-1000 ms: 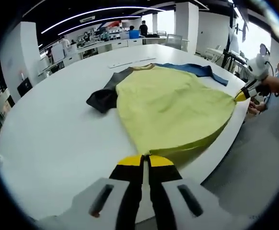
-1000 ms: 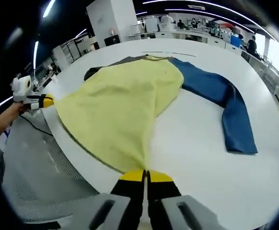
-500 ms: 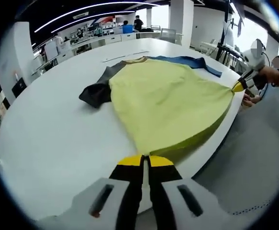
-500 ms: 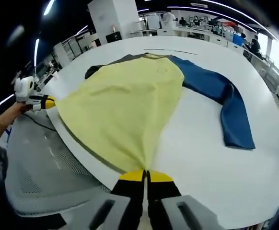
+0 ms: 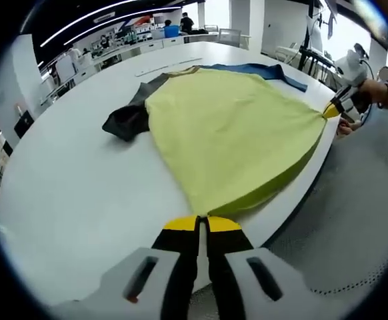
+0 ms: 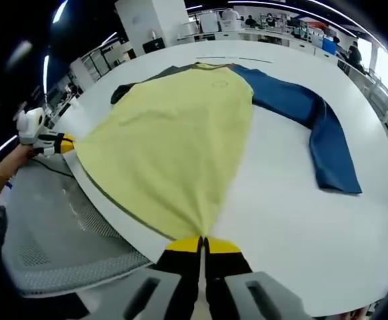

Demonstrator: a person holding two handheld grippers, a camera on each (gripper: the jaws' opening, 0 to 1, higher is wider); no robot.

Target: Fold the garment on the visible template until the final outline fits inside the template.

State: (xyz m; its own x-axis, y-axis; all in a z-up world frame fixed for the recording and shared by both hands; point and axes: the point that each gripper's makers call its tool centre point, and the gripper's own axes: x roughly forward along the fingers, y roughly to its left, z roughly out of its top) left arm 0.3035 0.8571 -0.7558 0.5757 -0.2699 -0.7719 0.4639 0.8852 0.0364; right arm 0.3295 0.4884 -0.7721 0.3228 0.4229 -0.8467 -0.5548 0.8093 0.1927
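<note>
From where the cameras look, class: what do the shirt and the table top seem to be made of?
Shirt: soft knit cloth, matte, probably cotton or a blend; it drapes, and stretches between both tongs. Yellow body, blue sleeve, dark sleeve.
Table: smooth, hard white top, perhaps laminate; faint sheen.

Both views are bright and evenly lit by long ceiling light strips [image 5: 74, 30], with daylight glaring through windows [image 5: 337, 33] at the far side. The white tabletop [image 6: 281, 193] shows only soft shadows. Fisheye bending curves straight lines, and detail blurs toward the edges.
</note>
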